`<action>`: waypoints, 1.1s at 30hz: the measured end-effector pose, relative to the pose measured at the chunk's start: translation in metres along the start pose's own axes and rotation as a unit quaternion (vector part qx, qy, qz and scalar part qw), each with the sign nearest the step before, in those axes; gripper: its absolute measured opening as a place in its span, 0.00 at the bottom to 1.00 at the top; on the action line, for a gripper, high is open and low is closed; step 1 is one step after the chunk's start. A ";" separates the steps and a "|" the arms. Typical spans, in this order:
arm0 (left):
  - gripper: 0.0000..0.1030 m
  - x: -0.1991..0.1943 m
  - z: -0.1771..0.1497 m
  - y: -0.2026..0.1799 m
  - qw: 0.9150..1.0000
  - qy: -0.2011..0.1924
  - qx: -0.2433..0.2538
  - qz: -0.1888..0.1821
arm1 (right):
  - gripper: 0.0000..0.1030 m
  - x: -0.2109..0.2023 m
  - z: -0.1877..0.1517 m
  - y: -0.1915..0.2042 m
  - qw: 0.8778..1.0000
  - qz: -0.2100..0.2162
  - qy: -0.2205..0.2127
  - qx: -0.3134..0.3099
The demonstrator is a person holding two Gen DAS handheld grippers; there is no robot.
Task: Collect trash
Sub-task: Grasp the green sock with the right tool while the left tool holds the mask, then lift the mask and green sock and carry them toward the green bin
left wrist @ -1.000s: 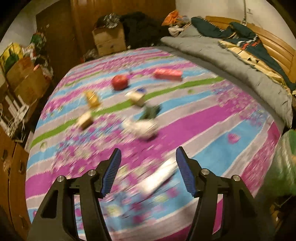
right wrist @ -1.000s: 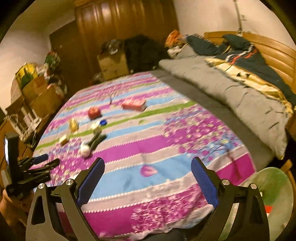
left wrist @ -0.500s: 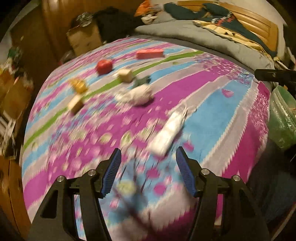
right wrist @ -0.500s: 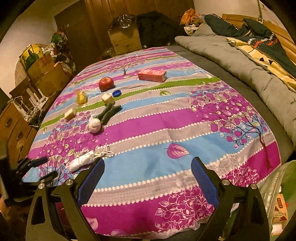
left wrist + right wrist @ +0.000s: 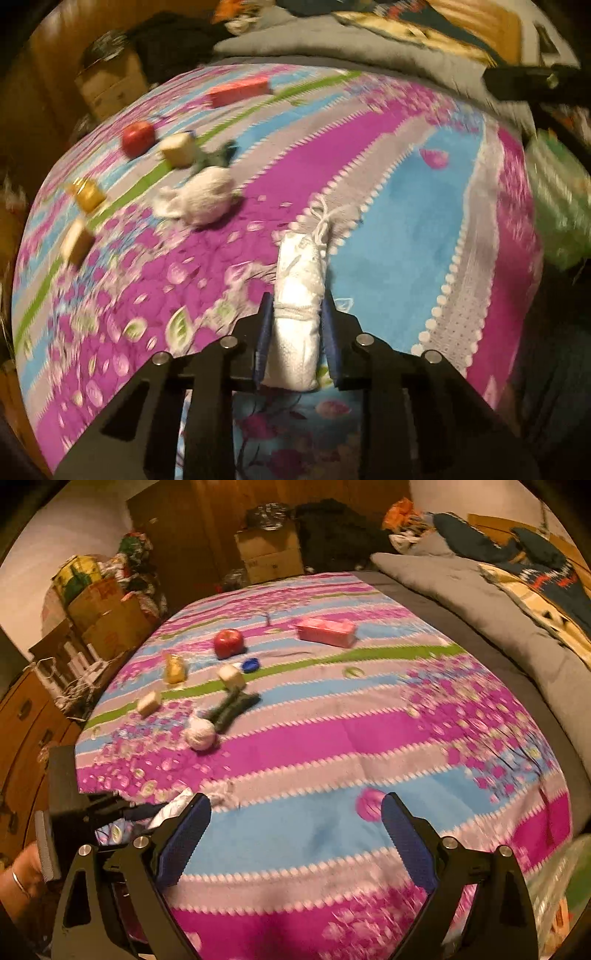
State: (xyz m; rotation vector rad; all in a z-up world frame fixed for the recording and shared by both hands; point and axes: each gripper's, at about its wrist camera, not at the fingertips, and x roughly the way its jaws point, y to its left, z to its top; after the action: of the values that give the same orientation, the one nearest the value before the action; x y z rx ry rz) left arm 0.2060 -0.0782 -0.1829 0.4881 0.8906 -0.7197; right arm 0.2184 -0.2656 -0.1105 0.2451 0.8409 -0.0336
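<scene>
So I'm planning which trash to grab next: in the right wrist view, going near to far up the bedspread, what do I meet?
White crumpled paper ball → dark green sock-like cloth → beige cube → blue bottle cap → red apple.

A red apple (image 5: 229,643) and a pink box (image 5: 325,630) were seen on the striped bedspread (image 5: 332,738); cardboard boxes (image 5: 110,616) were stacked beside the bed.

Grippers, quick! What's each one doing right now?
Left gripper: shut on the white pouch.
Right gripper: open, holding nothing, above the bedspread.
</scene>
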 end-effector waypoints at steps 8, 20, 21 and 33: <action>0.23 -0.053 -0.026 0.033 0.991 -0.036 -0.125 0.025 | 0.86 0.096 0.080 0.048 0.994 0.094 0.029 0.042; 0.23 -0.079 -0.041 0.061 0.978 -0.049 -0.189 0.080 | 0.16 0.256 0.105 0.092 0.981 0.030 0.151 0.120; 0.23 -0.081 -0.041 0.063 0.976 -0.050 -0.192 0.084 | 0.11 0.254 0.106 0.091 0.981 0.047 0.146 0.118; 0.23 -0.111 -0.009 0.070 0.958 -0.088 -0.238 0.132 | 0.07 0.070 0.105 0.097 0.996 0.079 -0.051 0.005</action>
State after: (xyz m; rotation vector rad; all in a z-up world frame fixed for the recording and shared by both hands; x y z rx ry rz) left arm 0.2062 0.0142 -0.0890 0.1041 0.7787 -0.2816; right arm 0.3543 -0.1908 -0.0762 0.3160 0.7182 0.0982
